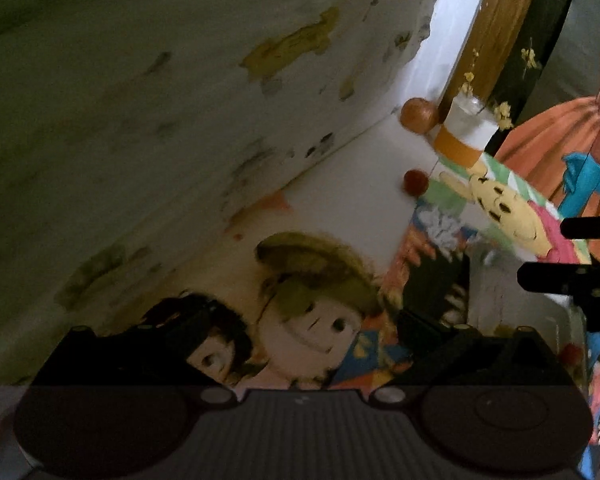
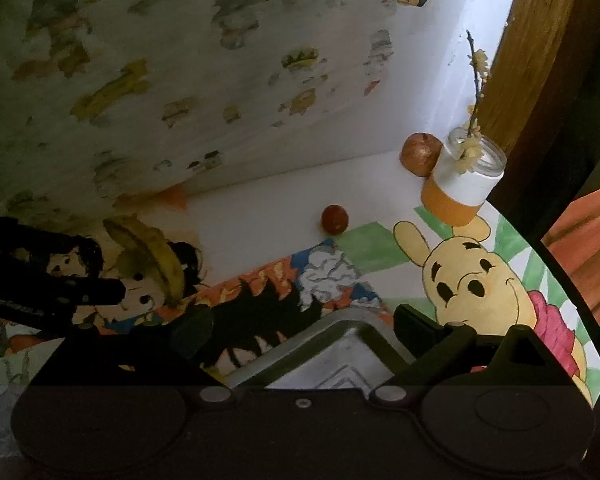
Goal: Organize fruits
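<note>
Right wrist view: wide-open, empty right gripper (image 2: 300, 332) is being held over a grey metal tray (image 2: 340, 356), likely awaiting fruit; a small red round fruit (image 2: 334, 219) is lying at twelve o'clock on the cartoon-painted surface (image 2: 256, 216).

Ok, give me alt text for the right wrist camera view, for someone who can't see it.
The open right gripper hovers empty over a metal tray on a cartoon-painted table. Beyond lie a small red fruit, a banana, and a brownish fruit beside a flower jar.

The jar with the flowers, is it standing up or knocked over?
Standing up: the jar sits on its base, mouth up, flower twig rising from it.
</note>
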`<state>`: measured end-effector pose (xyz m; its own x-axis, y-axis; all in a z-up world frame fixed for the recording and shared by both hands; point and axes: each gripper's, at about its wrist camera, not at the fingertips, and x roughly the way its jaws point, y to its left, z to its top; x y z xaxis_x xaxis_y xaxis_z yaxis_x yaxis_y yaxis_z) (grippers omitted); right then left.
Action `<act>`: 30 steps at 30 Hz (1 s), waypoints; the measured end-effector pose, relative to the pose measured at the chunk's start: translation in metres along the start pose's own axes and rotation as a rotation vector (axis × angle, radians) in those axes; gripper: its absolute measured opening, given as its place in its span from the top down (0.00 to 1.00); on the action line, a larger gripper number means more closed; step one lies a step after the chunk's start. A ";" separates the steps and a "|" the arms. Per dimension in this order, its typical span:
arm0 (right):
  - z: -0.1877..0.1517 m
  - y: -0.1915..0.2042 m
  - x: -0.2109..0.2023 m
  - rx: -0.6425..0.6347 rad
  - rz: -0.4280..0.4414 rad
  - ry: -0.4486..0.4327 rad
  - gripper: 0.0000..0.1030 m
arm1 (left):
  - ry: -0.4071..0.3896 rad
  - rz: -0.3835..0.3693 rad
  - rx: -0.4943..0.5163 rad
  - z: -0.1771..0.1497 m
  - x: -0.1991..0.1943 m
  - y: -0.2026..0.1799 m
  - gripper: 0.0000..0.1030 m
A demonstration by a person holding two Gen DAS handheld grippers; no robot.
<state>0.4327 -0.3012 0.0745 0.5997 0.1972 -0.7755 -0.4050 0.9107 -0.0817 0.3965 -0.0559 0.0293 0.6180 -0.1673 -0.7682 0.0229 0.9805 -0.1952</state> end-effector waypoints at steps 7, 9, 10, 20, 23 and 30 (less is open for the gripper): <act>-0.006 -0.002 0.005 0.031 0.018 -0.005 0.06 | -0.004 -0.021 -0.002 0.004 0.016 -0.005 0.01; -0.007 -0.002 0.008 0.026 0.026 -0.005 0.07 | -0.011 -0.021 0.022 0.005 0.017 -0.005 0.03; -0.007 -0.002 0.009 0.025 0.027 -0.005 0.07 | -0.014 -0.020 0.036 0.006 0.018 -0.004 0.03; 0.003 0.006 0.023 -0.012 0.060 -0.007 0.09 | 0.002 -0.027 0.115 0.006 0.024 0.006 0.18; 0.007 0.013 0.029 -0.060 0.071 0.002 0.09 | 0.020 -0.037 0.125 0.006 0.026 0.009 0.24; 0.007 0.029 0.038 -0.172 0.094 0.030 0.11 | 0.038 -0.063 0.146 0.008 0.030 0.015 0.37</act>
<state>0.4484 -0.2651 0.0474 0.5336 0.2651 -0.8031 -0.5716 0.8129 -0.1114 0.4218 -0.0455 0.0078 0.5817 -0.2300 -0.7802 0.1760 0.9721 -0.1554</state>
